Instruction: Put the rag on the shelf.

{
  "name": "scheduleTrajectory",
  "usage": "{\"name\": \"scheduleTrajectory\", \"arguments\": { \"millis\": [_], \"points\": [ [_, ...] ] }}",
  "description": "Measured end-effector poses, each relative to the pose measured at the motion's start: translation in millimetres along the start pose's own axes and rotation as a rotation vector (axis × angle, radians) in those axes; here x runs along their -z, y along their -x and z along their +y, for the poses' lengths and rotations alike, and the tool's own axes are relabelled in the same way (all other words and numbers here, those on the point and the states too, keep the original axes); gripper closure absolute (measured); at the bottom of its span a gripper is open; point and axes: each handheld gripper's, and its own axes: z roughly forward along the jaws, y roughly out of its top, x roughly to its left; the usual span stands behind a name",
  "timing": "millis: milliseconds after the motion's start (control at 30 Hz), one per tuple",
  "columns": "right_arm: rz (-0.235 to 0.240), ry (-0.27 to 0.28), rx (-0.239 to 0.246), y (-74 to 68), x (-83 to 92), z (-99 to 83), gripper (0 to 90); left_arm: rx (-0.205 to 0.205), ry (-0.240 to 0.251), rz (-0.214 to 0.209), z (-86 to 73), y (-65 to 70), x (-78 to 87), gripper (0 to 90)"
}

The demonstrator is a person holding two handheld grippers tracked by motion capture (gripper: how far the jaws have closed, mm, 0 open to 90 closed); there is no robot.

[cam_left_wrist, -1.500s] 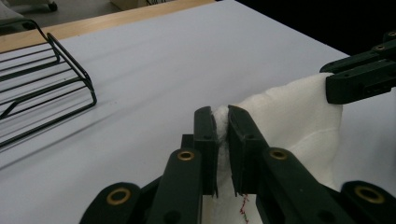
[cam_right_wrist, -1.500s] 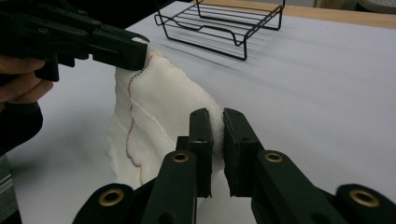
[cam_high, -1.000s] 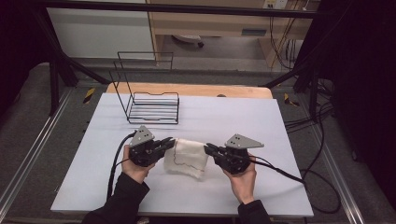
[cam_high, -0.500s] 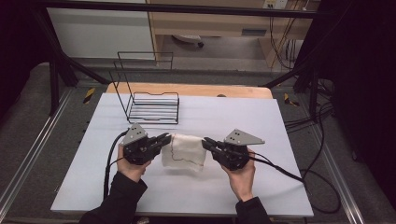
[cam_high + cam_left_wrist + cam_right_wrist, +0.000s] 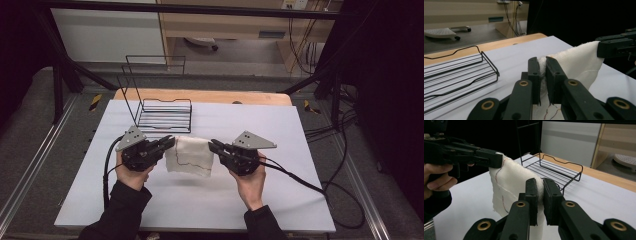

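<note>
A white cloth (image 5: pixel 190 155) with dark stitching hangs in the air between both grippers, above the white table (image 5: pixel 300 130). My left gripper (image 5: pixel 171 141) is shut on the cloth's left top corner. My right gripper (image 5: pixel 212 145) is shut on its right top corner. In the left gripper view the cloth (image 5: pixel 576 62) is pinched between the jaws and stretches to the other gripper (image 5: pixel 616 46). In the right gripper view the cloth (image 5: pixel 511 185) runs from the jaws to the far gripper (image 5: pixel 474 155).
A black wire rack (image 5: pixel 160 107) stands at the back left of the table, just behind the left gripper. Cables (image 5: pixel 320 187) trail off to the right. A wooden strip (image 5: pixel 200 96) edges the table's far side.
Both grippers have lifted the cloth off the table and carried it slightly away from the person, toward the rack; it now hangs stretched between them.
</note>
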Motion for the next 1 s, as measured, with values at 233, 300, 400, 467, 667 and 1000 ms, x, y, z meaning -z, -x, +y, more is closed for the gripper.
{"name": "scheduleTrajectory", "arguments": {
  "millis": [233, 300, 400, 467, 667, 1000],
  "points": [
    [0.005, 0.029, 0.003, -2.0, -4.6, 6.1, 83.0, 0.003, 0.028, 0.014, 4.9, -5.2, 4.7, 82.3],
    [0.002, 0.037, 0.006, -2.9, -5.9, 7.6, 83.0, 0.001, 0.036, 0.02, 6.2, -5.9, 6.1, 82.4],
    [0.0, 0.06, 0.017, -4.8, -8.3, 12.1, 83.0, 0.003, 0.05, 0.025, 8.7, -7.8, 8.1, 82.4],
    [-0.001, 0.066, 0.017, -5.2, -8.6, 13.5, 83.1, 0.005, 0.061, 0.029, 10.9, -8.8, 9.2, 82.4],
    [0.001, 0.104, 0.025, -8.2, -11.3, 25.1, 83.0, 0.013, 0.102, 0.035, 17.7, -12.3, 14.0, 82.4],
    [0.004, 0.138, 0.047, -14.1, -19.7, 42.4, 83.2, 0.009, 0.145, 0.061, 30.6, -19.8, 24.1, 82.6]
  ]
}}
